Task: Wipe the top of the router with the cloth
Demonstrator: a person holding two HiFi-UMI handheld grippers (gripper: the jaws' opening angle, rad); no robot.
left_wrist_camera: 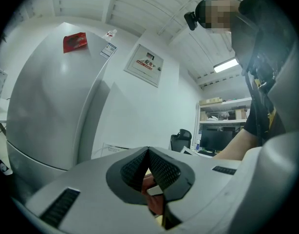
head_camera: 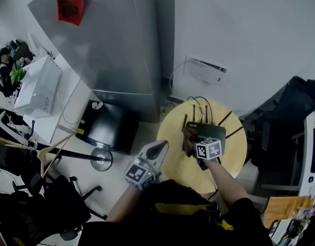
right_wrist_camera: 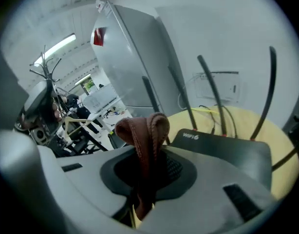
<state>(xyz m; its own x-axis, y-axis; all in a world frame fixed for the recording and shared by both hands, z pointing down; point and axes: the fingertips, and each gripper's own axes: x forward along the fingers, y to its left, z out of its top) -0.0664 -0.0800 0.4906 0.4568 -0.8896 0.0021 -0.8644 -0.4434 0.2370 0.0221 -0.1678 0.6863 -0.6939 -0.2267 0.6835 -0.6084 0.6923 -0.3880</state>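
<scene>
**Cloth clamped, router just beneath**

Head view: the right gripper (head_camera: 197, 143) sits centre-right over the flat black router with upright antennas (head_camera: 215, 132), on the round pale-wood table (head_camera: 234, 155). A bunched reddish-brown cloth (head_camera: 188, 137) is at its tip. The left gripper (head_camera: 158, 148) hangs at the table's left edge.

Left gripper view: jaws pressed together, nothing clamped, silver fridge (left_wrist_camera: 47, 101) at left.

Right gripper view: jaws pinch the cloth (right_wrist_camera: 143, 130), with the router (right_wrist_camera: 227, 150) lower right.
</scene>
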